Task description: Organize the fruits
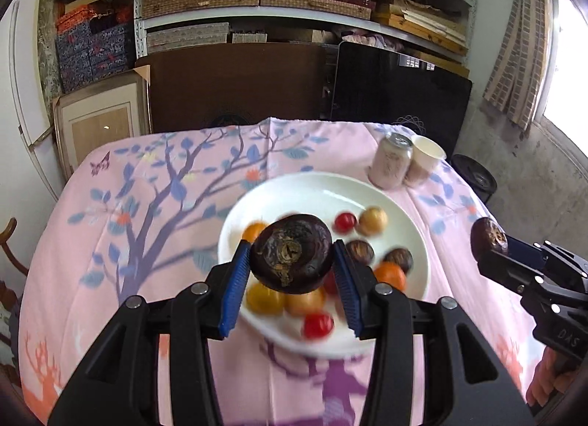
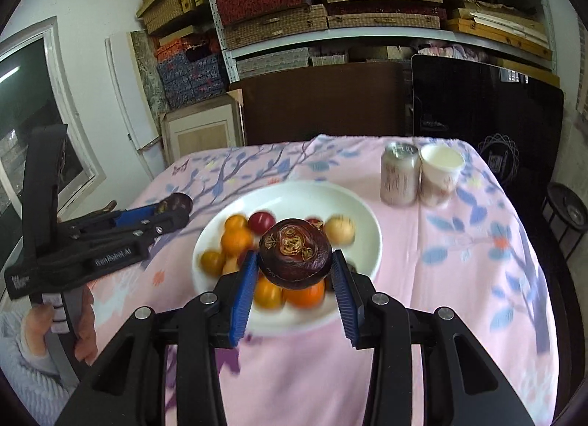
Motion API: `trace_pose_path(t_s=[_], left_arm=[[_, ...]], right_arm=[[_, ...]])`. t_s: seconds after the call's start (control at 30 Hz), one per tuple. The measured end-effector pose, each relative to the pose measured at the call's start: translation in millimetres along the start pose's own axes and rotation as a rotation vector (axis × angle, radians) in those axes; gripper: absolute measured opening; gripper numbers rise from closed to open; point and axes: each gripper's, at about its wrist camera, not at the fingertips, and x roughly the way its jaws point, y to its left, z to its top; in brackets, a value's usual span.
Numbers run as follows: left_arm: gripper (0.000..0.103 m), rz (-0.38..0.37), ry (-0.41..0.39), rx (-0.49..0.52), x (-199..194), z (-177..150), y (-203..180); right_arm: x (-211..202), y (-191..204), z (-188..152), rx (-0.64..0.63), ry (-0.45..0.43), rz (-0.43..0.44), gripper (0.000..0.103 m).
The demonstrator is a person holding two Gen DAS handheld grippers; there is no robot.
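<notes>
Each hand carries one dark purple fruit, so the relation that matters is where these two fruits hang compared with the white plate [image 1: 319, 187] below them. The left tongs [image 1: 292, 264] pinch a dark fruit [image 1: 292, 253] between the blue pads [image 1: 235, 279], which press on its left and right sides; its flat, scarred end faces the camera, so its short axis points roughly back along the tongs. In the left wrist view this fruit hangs in the air over the near middle of the plate, and the small red, orange and yellow fruits [image 1: 264, 297] lie under it and around it, blurred. The right tongs [image 2: 294, 266] pinch a second dark fruit [image 2: 294, 253] in the same way, from both sides, also above the plate [image 2: 352, 205] and toward its near edge. From the left wrist view the right tongs [image 1: 492, 246] appear at the right, off the plate rim and over the pink flowered cloth of the table [image 1: 147, 205]; from the right wrist view the left tongs [image 2: 172, 205] appear at the left, also beside the plate and not above it. I judge that both fruits are lifted clear, and that each hand has free cloth on its own side where it can lay its fruit down. A can [image 2: 400, 176] and a paper cup [image 2: 441, 172] stand touching behind the plate, nearer to the right hand, so this side has less free space at the back.
</notes>
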Motion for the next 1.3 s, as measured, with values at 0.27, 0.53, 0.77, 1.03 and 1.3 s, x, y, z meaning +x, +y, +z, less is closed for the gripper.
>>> trace_pose_path(t_s=[0.27,0.53,0.77,1.03,1.3], left_arm=[[0.044,0.024,0.111,0.006,132,43,6],[0.074,0.005,0.136,0.033,168,42,-1],[0.086,0.034,0.065,0.014,102,32,-1],[0.097,0.027,-0.014,-0.081,0,-41,-6],[0.098,0.179,-0.097,-0.032,-44,-119,-22]], right_arm=[[129,-1,34,-0.105,0.136,-0.056,0.041],[160,10,27,-0.188,0.163,-0.059,0.064],[104,2,23,-0.082,0.112,-0.024,0.068],[25,15,-34,-0.014,0.017,-0.051,0.092],[13,6,-96,0.066,0.080,-0.174,0.100]])
